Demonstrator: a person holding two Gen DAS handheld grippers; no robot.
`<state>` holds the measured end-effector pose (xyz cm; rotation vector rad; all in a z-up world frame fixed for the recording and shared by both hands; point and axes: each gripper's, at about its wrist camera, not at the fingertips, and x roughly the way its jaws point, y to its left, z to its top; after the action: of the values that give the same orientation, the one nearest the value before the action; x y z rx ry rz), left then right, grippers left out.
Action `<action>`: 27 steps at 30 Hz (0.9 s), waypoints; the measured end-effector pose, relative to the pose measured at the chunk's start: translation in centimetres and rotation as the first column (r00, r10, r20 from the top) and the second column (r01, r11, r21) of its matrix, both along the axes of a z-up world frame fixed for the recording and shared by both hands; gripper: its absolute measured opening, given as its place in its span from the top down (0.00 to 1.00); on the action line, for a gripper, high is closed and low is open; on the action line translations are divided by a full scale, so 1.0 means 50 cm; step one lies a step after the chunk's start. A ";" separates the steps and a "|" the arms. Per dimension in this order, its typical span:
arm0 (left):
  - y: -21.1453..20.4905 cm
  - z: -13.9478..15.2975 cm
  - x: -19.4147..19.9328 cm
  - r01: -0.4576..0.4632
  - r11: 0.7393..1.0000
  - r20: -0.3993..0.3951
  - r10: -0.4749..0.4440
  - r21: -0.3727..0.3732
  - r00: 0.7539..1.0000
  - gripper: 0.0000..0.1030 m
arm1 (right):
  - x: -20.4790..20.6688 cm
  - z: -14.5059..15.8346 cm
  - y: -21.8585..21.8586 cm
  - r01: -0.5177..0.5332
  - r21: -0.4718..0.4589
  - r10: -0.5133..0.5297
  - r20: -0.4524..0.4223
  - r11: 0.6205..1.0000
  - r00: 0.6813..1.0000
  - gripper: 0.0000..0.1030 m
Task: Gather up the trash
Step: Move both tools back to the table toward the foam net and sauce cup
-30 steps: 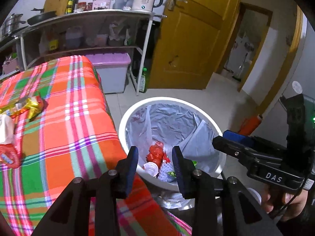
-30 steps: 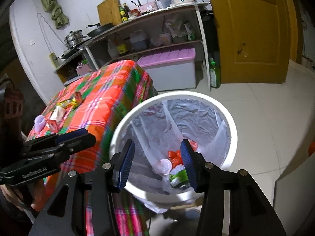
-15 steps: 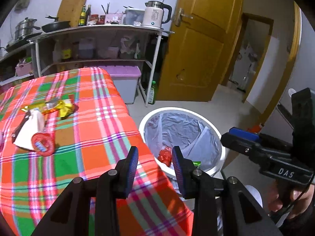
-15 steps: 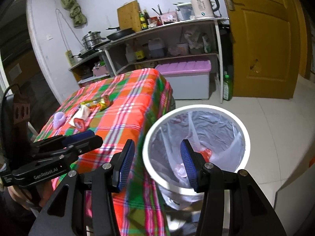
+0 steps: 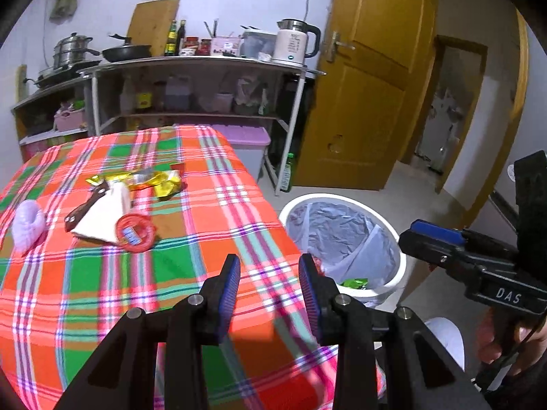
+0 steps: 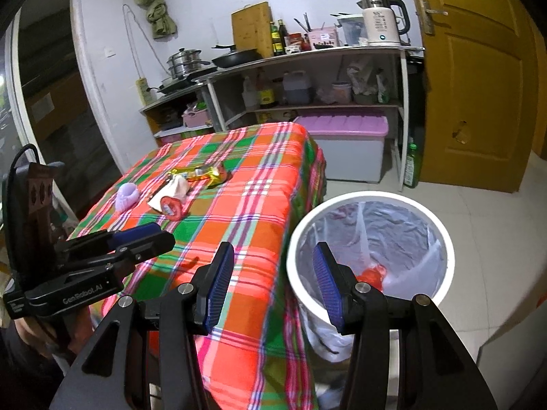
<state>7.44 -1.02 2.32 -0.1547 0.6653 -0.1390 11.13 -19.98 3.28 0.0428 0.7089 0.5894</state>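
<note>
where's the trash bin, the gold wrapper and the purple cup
trash bin [image 6: 367, 199], right wrist view, far white rim
gold wrapper [image 5: 164, 182], left wrist view, crumpled right end
purple cup [image 5: 29, 220], left wrist view, rounded side

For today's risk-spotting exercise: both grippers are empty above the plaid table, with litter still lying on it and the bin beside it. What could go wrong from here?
1. The red round wrapper lies against the white packet; closing on one may drag the other along.
2. The dark-handled tool lies partly under that packet and might get binned by mistake.
3. The white bin stands below the table edge, so a release made too early could drop litter on the floor.
</note>
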 end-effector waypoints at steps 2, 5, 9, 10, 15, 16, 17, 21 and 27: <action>0.013 -0.003 -0.007 -0.014 1.000 -0.001 0.014 -0.001 1.000 0.66 | -0.003 0.000 0.008 -0.009 0.001 0.009 0.000 1.000 1.000 0.52; 0.032 -0.005 -0.016 -0.039 0.999 -0.005 0.039 0.001 0.999 0.66 | -0.005 -0.001 0.021 -0.022 0.005 0.022 -0.004 1.000 1.000 0.52; 0.055 -0.007 -0.029 -0.071 0.997 -0.005 0.071 0.001 0.997 0.66 | -0.010 0.002 0.044 -0.044 0.008 0.044 -0.006 0.999 0.999 0.52; 0.061 -0.007 -0.031 -0.079 0.997 -0.004 0.079 0.000 0.997 0.66 | -0.010 0.003 0.050 -0.051 0.009 0.051 -0.007 0.999 0.999 0.52; 0.091 -0.006 -0.042 -0.118 0.993 -0.001 0.118 -0.003 0.993 0.66 | -0.008 0.005 0.082 -0.084 0.008 0.084 -0.007 0.996 0.996 0.52; 0.099 -0.006 -0.043 -0.127 0.992 -0.001 0.127 -0.005 0.992 0.66 | -0.008 0.005 0.086 -0.088 0.007 0.088 -0.007 0.996 0.996 0.52; 0.107 -0.006 -0.044 -0.137 0.991 -0.001 0.137 -0.007 0.991 0.66 | -0.007 0.005 0.092 -0.095 0.008 0.095 -0.007 0.995 0.995 0.52; 0.142 -0.007 -0.051 -0.178 0.984 -0.001 0.178 -0.011 0.984 0.66 | 0.000 0.004 0.119 -0.118 0.010 0.118 -0.016 0.993 0.993 0.52; 0.214 -0.009 -0.062 -0.258 0.966 -0.002 0.258 -0.014 0.966 0.66 | 0.015 -0.005 0.169 -0.144 0.008 0.144 -0.041 0.990 0.989 0.52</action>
<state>4.33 9.66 1.85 -0.2539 0.6385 0.1071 11.90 -11.55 3.05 0.0078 0.7548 0.7305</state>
